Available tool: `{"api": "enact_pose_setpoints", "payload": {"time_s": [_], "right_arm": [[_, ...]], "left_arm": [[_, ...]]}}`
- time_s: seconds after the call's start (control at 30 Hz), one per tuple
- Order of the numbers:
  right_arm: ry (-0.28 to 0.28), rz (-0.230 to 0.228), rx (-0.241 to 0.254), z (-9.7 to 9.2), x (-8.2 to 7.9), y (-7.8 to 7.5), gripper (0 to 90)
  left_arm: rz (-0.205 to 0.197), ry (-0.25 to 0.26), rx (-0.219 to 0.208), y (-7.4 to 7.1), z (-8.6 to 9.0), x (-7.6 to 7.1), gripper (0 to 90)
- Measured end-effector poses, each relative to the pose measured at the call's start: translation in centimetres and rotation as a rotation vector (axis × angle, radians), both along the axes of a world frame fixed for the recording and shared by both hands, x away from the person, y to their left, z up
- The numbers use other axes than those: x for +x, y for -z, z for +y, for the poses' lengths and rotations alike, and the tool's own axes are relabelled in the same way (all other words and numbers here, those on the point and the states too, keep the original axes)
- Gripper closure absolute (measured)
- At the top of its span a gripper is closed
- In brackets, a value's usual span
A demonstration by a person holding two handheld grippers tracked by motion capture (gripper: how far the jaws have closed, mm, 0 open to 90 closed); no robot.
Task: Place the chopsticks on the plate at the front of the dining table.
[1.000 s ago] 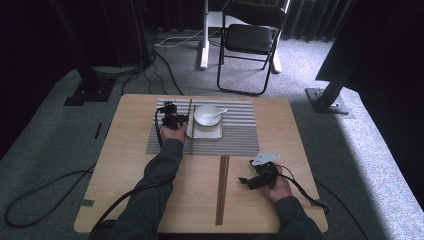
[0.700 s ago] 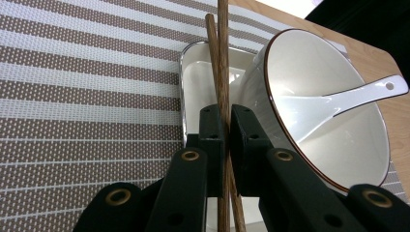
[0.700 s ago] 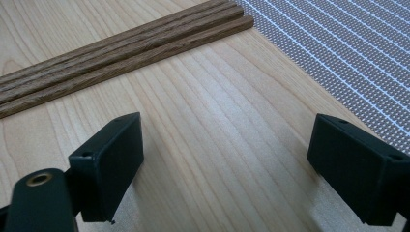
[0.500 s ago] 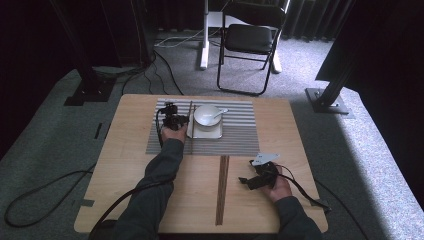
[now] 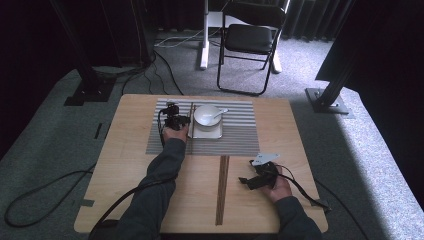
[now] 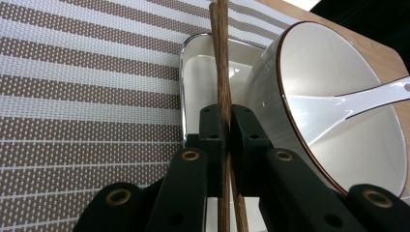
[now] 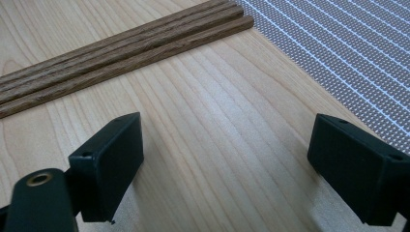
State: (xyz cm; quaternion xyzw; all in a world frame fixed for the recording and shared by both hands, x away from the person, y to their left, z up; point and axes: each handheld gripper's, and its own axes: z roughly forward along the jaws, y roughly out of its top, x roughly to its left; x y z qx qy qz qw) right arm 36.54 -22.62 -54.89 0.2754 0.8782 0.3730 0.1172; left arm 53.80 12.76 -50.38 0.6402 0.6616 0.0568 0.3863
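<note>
Pinching chopsticks (image 6: 223, 87), left hand-held gripper (image 6: 226, 130); right (image 7: 227, 159) spread; spoon (image 6: 348, 104) in bowl (image 6: 314, 67).

Pair of chopsticks (image 6: 223, 72): we record two slim, dark brown wooden sticks with visible grain, lying close together and nearly parallel. They are pinched about mid-length between the closed jaws of the left gripper (image 6: 225, 133). In the high view we see them (image 5: 191, 120) running lengthwise over the striped placemat (image 5: 165, 142), just beside the white bowl (image 5: 206, 116) and its square plate (image 5: 216, 133).
</note>
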Motion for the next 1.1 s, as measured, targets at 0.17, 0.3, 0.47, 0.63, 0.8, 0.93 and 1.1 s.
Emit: {"api": "enact_pose_setpoints", "payload": {"time_s": [0.17,0.3,0.47,0.63,0.8,0.93,1.1], "right_arm": [[0.0,0.0,0.0,0.0,0.0,0.0,12.0],[0.0,0.0,0.0,0.0,0.0,0.0,12.0],[0.0,0.0,0.0,0.0,0.0,0.0,12.0],[0.0,0.0,0.0,0.0,0.0,0.0,12.0],[0.0,0.0,0.0,0.0,0.0,0.0,12.0],[0.0,0.0,0.0,0.0,0.0,0.0,12.0],[0.0,0.0,0.0,0.0,0.0,0.0,12.0]], "left_arm": [[0.01,-0.002,-0.005,0.23,0.0,0.12,84.5],[0.021,-0.004,-0.007,0.49,-0.07,0.29,84.4],[0.026,-0.006,-0.01,0.7,-0.24,0.41,84.4],[0.032,-0.005,-0.007,0.83,-0.26,0.49,84.4],[0.036,-0.008,-0.008,0.85,-0.26,0.65,84.4],[0.034,-0.005,-0.001,0.73,-0.31,0.7,84.4],[0.037,-0.002,-0.002,0.63,-0.33,0.81,84.4]]}}
